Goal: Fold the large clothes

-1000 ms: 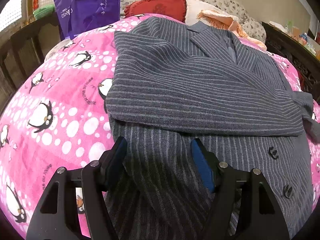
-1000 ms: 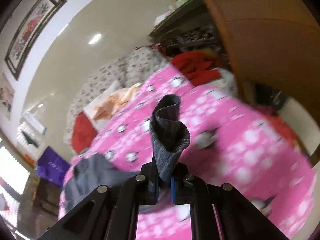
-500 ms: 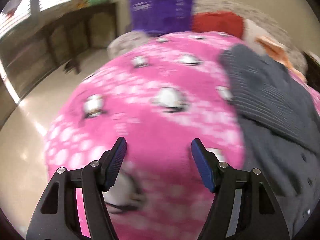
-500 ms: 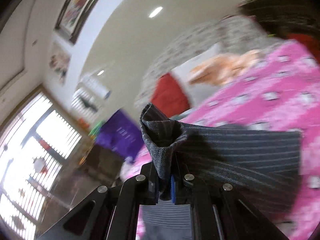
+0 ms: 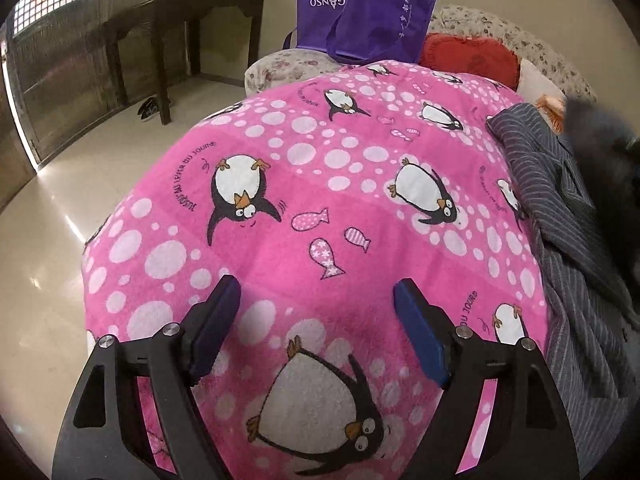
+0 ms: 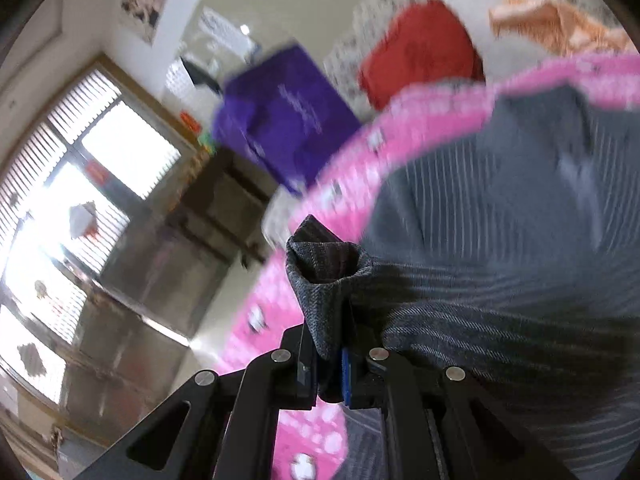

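Note:
A grey pinstriped jacket (image 5: 568,248) lies on a bed under a pink penguin blanket (image 5: 320,200), at the right edge of the left wrist view. My left gripper (image 5: 316,328) is open and empty, over bare blanket to the left of the jacket. My right gripper (image 6: 328,368) is shut on the jacket's sleeve cuff (image 6: 324,276), which sticks up between the jaws. The rest of the jacket (image 6: 520,240) spreads blurred beyond and to the right of it.
A purple bag (image 5: 364,4) and a red cushion (image 5: 468,56) sit at the bed's head. A dark wooden side table (image 5: 176,20) stands on the shiny floor at the left. Windows are behind it.
My left gripper has swung left, off the jacket to bare blanket. My right gripper has carried the sleeve cuff across from the right side over the jacket body.

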{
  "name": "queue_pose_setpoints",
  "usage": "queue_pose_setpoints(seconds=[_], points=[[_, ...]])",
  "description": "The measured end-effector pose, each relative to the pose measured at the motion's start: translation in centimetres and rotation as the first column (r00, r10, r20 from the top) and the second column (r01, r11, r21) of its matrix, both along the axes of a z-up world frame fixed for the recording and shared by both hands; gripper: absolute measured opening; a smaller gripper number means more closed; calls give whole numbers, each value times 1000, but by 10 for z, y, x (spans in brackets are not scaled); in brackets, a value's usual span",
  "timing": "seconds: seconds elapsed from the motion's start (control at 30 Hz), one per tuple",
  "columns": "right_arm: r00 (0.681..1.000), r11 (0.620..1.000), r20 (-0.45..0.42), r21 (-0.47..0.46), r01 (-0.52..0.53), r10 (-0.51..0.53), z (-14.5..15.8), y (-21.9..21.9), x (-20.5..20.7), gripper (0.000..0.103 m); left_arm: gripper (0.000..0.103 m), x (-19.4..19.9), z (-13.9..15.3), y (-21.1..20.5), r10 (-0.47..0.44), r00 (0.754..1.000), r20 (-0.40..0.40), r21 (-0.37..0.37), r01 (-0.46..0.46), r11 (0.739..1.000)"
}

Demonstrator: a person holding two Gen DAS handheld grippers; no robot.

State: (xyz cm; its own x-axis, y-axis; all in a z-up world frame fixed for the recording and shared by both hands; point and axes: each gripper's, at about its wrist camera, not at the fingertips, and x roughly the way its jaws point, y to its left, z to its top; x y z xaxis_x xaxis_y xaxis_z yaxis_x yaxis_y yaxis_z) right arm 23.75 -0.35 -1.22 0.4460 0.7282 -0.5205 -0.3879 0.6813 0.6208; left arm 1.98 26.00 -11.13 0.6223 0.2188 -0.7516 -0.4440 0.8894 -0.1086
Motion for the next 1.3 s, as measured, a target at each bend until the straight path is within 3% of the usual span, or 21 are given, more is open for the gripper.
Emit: queue_pose_setpoints(seconds=[0.1,0.17,0.3,0.43,0.53,0.6,0.67,0.7,0.73,0.8,0.93,1.03,1.13,1.23,1.3], points=[[998,987,-66,-159,-20,10,-46,17,1,11,80,3,1,1,-1,1000,-1,2,1,1000],[996,979,-80,-198,-44,29,-58,17,-6,16,80,6,0,1,-3,1000,-2,3,3,1000],[998,977,-25,-203,-61,57,-44,-8,-26,45,81,6,1,1,-5,1000,-8,10,5,1000],[997,963,61,-267,-35,53,-26,-61,-49,46,81,8,2,-1,-6,1000,-21,21,7,1000],[993,942,103,-326,85,-55,-30,-142,-58,46,81,10,3,-2,-7,999,-31,28,7,1000],[983,897,55,-404,181,-173,-50,-206,-55,45,81,11,3,-4,-5,999,-38,45,7,999],[939,866,-33,-400,301,-342,-74,-279,-54,45,81,12,3,-6,-3,999,-45,60,5,998],[907,859,-87,-369,355,-412,-85,-314,-59,34,81,12,3,-8,0,999,-47,68,3,998],[901,876,-100,-304,376,-421,-88,-335,-65,36,81,12,3,-8,2,999,-48,74,2,997],[884,852,-82,-322,413,-460,-85,-357,-77,36,81,12,3,-9,4,999,-53,81,0,997],[902,873,-22,-262,411,-432,-64,-365,-85,36,81,14,18,-14,30,996,-81,66,-24,998],[922,893,68,-232,386,-381,-36,-341,-74,36,81,21,52,-36,-6,1000,6,76,6,997],[938,912,180,-240,334,-296,-9,-300,-61,36,81,49,84,-80,-134,989,65,96,128,987],[924,894,274,-288,344,-267,4,-261,-54,36,81,90,105,-140,-316,940,126,84,307,948],[919,879,300,-325,349,-255,3,-243,-50,36,72,110,103,-162,-357,924,137,58,353,934]])
